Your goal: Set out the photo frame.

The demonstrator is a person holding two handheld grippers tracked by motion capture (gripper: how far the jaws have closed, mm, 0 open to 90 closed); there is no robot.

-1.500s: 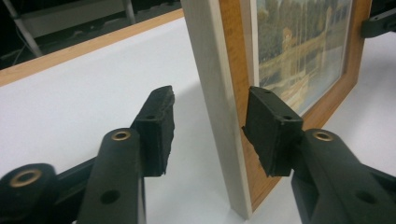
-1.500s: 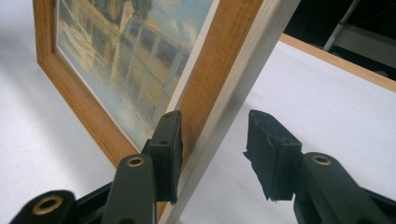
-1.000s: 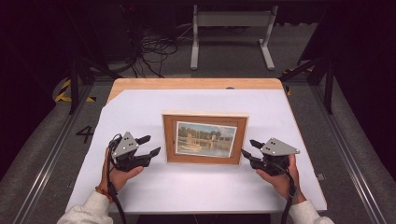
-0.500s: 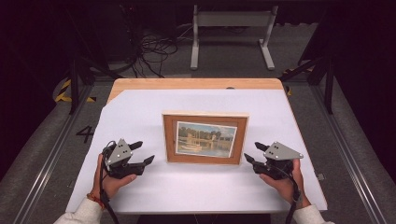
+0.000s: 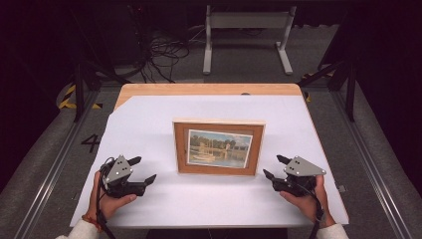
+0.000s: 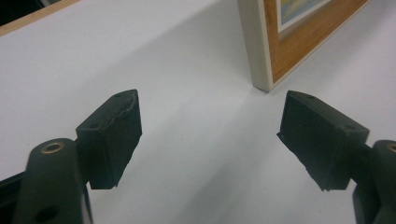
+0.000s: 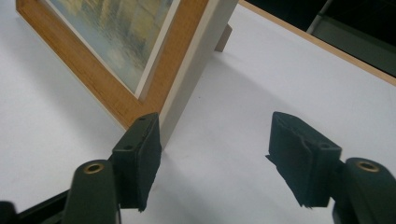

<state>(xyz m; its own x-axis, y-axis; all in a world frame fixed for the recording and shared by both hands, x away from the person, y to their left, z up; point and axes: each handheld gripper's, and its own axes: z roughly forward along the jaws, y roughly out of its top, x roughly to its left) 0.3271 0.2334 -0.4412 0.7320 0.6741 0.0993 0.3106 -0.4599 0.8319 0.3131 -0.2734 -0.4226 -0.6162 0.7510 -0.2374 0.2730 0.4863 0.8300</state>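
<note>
A wooden picture frame (image 5: 218, 148) with a landscape print stands upright on the white table top (image 5: 149, 124), leaning on a rear strut. My left gripper (image 5: 141, 171) is open, held low to the left of the frame with a gap between them. My right gripper (image 5: 275, 167) is open too, just off the frame's lower right corner. In the left gripper view the frame's corner (image 6: 271, 60) lies beyond the open gripper (image 6: 210, 135). The frame's edge (image 7: 187, 88) in the right gripper view rises just past the left jaw of that gripper (image 7: 215, 154), and the strut (image 7: 223, 39) shows behind it.
The white sheet covers a wooden table whose far edge (image 5: 209, 89) is bare. Beyond it on the floor are cables (image 5: 164, 55) and a metal stand (image 5: 246, 35). Rails run along both sides of the table.
Both hands have drawn back from the frame toward the near edge. The left gripper has moved down and left, the right one slightly down and right. The frame stands unmoved.
</note>
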